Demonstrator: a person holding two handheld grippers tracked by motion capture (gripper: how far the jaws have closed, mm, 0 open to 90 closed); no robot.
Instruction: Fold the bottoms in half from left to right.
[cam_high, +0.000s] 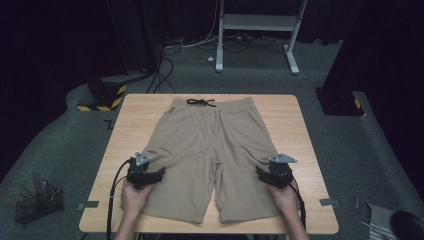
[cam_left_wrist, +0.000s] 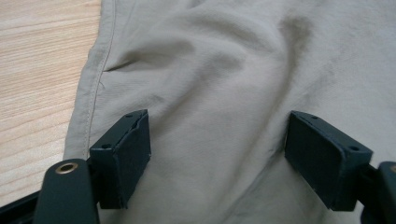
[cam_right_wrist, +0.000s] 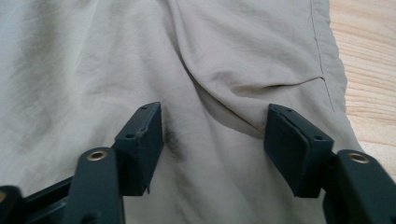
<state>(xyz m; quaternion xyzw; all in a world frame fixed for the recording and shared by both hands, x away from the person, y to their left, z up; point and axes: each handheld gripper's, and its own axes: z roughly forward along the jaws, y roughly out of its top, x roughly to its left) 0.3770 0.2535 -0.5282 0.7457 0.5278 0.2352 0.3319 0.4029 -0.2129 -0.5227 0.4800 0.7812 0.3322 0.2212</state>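
Matt khaki cloth shorts (cam_high: 210, 150), softly creased and stitched at the seams, pale grained wood bench (cam_high: 305, 150), matt black plastic left claw (cam_left_wrist: 217, 158), right claw (cam_right_wrist: 215, 149), brass-coloured rivets

We note shorts (cam_high: 210, 155): plain khaki-beige, no pattern; drawstring (cam_high: 200, 102) at waistband black. Table (cam_high: 295, 130) under shorts: light wood, fine grain. Left gripper (cam_left_wrist: 217, 158) and right gripper (cam_right_wrist: 215, 149): black jaws, brass-coloured rivets. Beyond table's far-left corner, base (cam_high: 102, 95): yellow-black hazard stripes. Floor (cam_high: 60, 145) around table: dark grey.
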